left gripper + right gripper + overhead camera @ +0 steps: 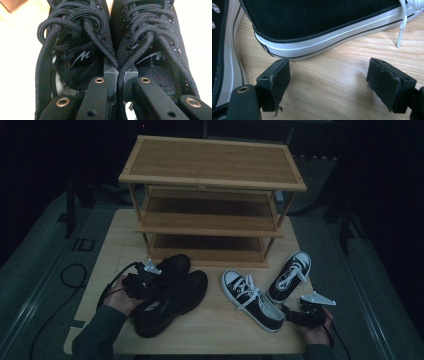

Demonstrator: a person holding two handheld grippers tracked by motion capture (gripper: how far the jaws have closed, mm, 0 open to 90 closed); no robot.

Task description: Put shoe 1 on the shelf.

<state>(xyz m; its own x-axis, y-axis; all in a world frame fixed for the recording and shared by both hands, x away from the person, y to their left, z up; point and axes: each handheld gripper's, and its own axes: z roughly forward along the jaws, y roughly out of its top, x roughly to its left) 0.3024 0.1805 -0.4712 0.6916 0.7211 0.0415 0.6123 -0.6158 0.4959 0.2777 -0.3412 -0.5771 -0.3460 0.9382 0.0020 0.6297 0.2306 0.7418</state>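
- Your left tongs [150,281] sit over the heel ends of the pair of black shoes [172,292]; their jaws are pressed close together, pinching the two inner collars where the shoes meet.
- In the left gripper view the black shoes [105,45] run straight ahead of the tongs [117,77], side by side, toes pointing away. They are black mesh with thick black laces and a pale swoosh-like mark on each tongue.
- On the worktop [215,325] their long axes slant from your left hand [120,295] up toward the wooden shoe rack [210,200].
- Your right tongs [292,312] are spread wide and hold nothing, hovering low just behind the heel of the nearer black-and-white sneaker [252,300].
- In the right gripper view that sneaker [324,22] lies just ahead of the tongs [329,75], with a white sole band and thin black stripe.
- The second sneaker [290,275] lies just beyond, toe toward the rack.
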